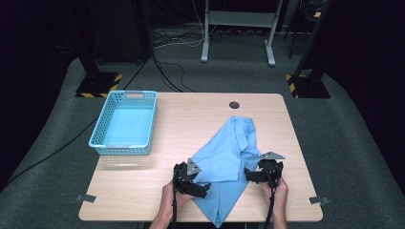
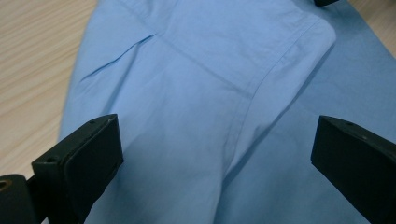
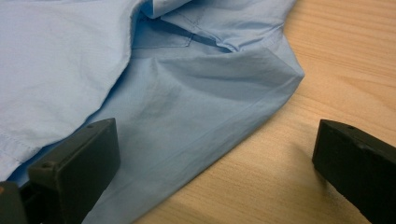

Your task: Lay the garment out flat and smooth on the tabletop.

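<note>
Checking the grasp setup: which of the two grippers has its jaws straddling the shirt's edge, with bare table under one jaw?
The right gripper: the shirt edge runs between its open jaws, wood under one. The left gripper is wholly over cloth.

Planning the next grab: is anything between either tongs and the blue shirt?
Nothing visible. The left tongs hang open over the blue shirt; the right tongs stand open at its edge.
</note>
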